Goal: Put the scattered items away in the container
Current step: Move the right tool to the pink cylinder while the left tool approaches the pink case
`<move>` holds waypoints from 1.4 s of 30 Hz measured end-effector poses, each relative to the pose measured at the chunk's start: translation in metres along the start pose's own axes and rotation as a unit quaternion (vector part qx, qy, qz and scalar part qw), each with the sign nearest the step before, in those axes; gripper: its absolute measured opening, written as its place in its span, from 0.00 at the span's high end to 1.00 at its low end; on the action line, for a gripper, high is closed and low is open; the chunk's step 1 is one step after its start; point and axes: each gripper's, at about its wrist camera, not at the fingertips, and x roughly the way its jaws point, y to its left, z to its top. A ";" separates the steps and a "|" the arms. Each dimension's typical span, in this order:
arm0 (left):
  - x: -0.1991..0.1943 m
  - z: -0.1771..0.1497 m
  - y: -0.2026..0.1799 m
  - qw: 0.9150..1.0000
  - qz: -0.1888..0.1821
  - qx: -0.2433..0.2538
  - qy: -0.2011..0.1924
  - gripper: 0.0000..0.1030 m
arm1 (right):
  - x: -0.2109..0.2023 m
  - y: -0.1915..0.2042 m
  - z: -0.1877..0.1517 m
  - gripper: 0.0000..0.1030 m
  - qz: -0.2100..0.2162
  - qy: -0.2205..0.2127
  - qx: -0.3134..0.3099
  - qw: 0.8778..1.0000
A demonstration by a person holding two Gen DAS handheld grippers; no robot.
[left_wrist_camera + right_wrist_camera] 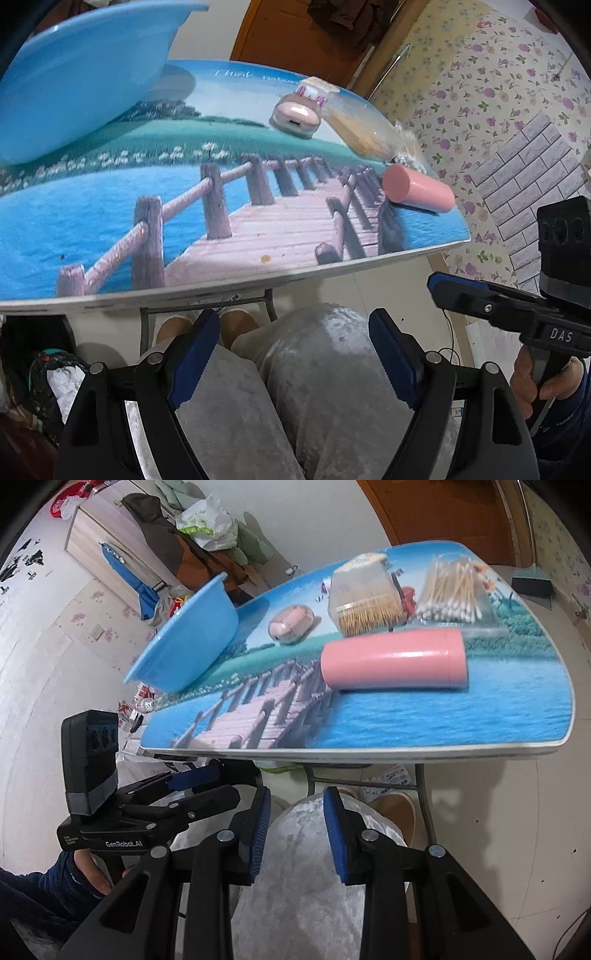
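A blue plastic basin [74, 85] [184, 642] stands at the table's far left. A pink cylinder [417, 188] [393, 661] lies on its side near the right edge. A small pink case [295, 118] [291, 624], a clear box of toothpicks [360, 125] [365, 602] and a pack of cotton swabs [452, 590] lie behind it. My left gripper [295, 354] is open and empty, below the table's front edge over the person's lap. My right gripper [297, 834] is open and empty, also below the front edge.
The table [406, 734] has a printed sea-and-boardwalk top. The person's grey-trousered knees [314, 369] and the metal table legs [424, 805] are under it. The other gripper shows at each view's side [517, 302] [147, 801]. A dustpan [532, 579] stands behind the table.
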 end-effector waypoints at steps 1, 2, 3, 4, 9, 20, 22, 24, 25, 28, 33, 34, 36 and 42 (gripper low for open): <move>0.001 0.002 -0.004 1.000 0.000 0.003 -0.002 0.21 | -0.004 0.002 0.001 0.70 -0.003 -0.006 -0.003 1.000; 0.000 0.004 -0.007 1.000 0.000 0.006 -0.005 0.21 | -0.007 0.003 0.002 0.70 -0.007 -0.011 -0.006 1.000; 0.000 0.006 -0.009 1.000 -0.001 0.008 -0.003 0.21 | -0.012 0.005 0.004 0.70 -0.011 -0.017 -0.010 1.000; 0.000 0.007 -0.012 1.000 -0.005 0.008 0.000 0.21 | -0.017 0.007 0.005 0.70 -0.014 -0.024 -0.014 1.000; -0.010 0.011 -0.034 0.999 -0.008 0.044 -0.013 0.21 | -0.040 0.015 0.015 0.59 -0.063 -0.063 -0.032 0.996; -0.008 0.022 -0.046 0.998 0.001 0.054 -0.019 0.18 | -0.023 0.018 0.031 0.32 -0.222 -0.136 -0.007 0.965; -0.009 0.023 -0.046 0.998 0.003 0.054 -0.021 0.18 | -0.019 0.014 0.033 0.32 -0.222 -0.138 0.011 0.965; -0.012 0.023 -0.044 0.998 0.006 0.052 -0.024 0.18 | -0.017 0.013 0.034 0.32 -0.242 -0.146 0.017 0.959; -0.013 0.023 -0.042 0.998 0.007 0.050 -0.026 0.17 | -0.016 0.012 0.035 0.32 -0.251 -0.149 0.019 0.956; -0.016 0.028 -0.037 0.998 0.015 0.045 -0.034 0.14 | -0.014 0.008 0.041 0.32 -0.246 -0.153 0.026 0.957; -0.021 0.033 -0.028 0.998 0.021 0.040 -0.043 0.13 | -0.004 0.011 0.042 0.28 -0.251 -0.150 0.015 0.956; -0.020 0.034 -0.026 0.998 0.021 0.040 -0.043 0.13 | -0.003 0.012 0.042 0.27 -0.249 -0.150 0.012 0.957; -0.020 0.036 -0.024 0.998 0.020 0.038 -0.043 0.13 | 0.003 0.014 0.043 0.27 -0.234 -0.145 0.010 0.961; -0.020 0.037 -0.018 0.998 0.019 0.035 -0.044 0.13 | 0.022 0.021 0.047 0.19 -0.252 -0.119 -0.013 0.960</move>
